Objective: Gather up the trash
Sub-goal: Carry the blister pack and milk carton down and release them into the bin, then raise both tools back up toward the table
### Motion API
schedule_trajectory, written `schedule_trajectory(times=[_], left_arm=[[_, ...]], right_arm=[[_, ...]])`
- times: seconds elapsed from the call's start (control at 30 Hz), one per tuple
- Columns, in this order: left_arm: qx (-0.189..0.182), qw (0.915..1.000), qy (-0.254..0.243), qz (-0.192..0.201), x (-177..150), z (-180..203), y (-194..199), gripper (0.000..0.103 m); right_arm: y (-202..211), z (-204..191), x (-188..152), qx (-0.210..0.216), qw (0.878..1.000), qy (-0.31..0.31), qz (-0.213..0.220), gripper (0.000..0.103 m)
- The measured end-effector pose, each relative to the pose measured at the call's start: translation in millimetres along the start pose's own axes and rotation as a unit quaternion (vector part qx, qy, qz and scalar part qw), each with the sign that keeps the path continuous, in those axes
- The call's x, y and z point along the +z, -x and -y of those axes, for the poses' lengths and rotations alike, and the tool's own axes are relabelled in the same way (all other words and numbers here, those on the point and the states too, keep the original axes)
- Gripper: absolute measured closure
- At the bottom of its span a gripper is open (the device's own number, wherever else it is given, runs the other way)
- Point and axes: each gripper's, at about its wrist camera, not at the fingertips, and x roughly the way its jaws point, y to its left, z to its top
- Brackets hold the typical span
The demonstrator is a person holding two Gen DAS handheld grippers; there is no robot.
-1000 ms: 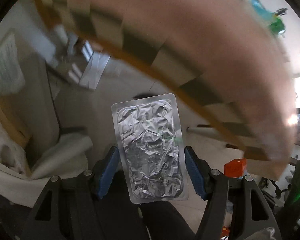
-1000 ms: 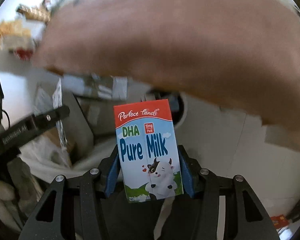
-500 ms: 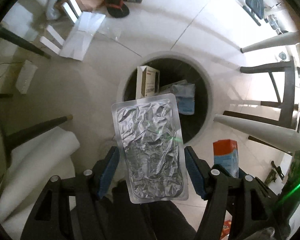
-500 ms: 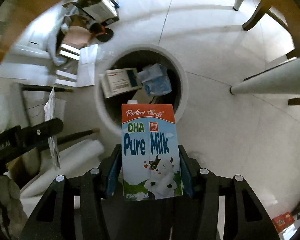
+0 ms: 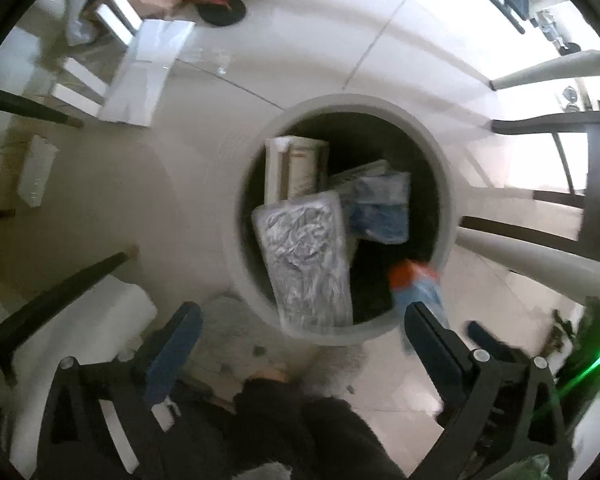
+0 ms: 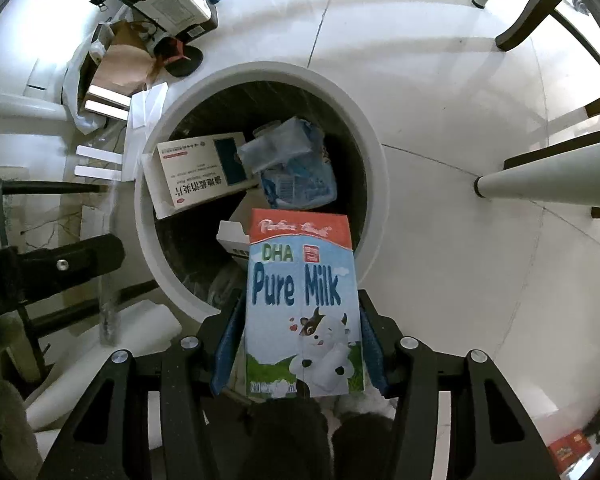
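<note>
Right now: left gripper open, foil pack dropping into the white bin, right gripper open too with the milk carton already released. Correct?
Not quite. The right gripper is shut on the Pure Milk carton, held above the white bin; the right wrist view shows it. The rest stands: the left gripper is open and the foil pack is over the bin's mouth.

Left gripper (image 5: 302, 336): black angular linkage arms, silver screw heads at the joints, blue textured pads (image 5: 172, 350) lining both fingers. Right gripper (image 6: 300, 342): identical black frame, silver screws, blue pads (image 6: 225, 350). Operator's dark trousers (image 5: 292, 436) appear below.
</note>
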Motion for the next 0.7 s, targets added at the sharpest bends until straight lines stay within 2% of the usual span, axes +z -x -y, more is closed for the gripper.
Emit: schedule_trajectory(times=[0.07,0.17,0.23,0.33,0.7], left_arm=[[0.012,0.9999,0.003,0.001,-4,-2,4,0.0],[0.043,0.9988,-0.004,0.023,-15,-1,14,0.0],[0.07,0.9965,-0.014,0.045,-25,1,22,0.0],[0.11,0.9922,-0.025,0.054,-40,6,34,0.0],[0.14,0.988,-0.03,0.058,-77,18,95,0.0]], right_arm=[[4,0,0,-0.005,1.0,0.002,0.008,0.01],[11,0,0,-0.016,1.0,0.001,0.016,0.0],[19,0,-1,-0.024,0.999,-0.002,0.023,0.0],[28,0,-3,-0.034,0.999,-0.002,0.026,0.0],[85,3,-26,-0.057,0.998,-0.008,0.022,0.0]])
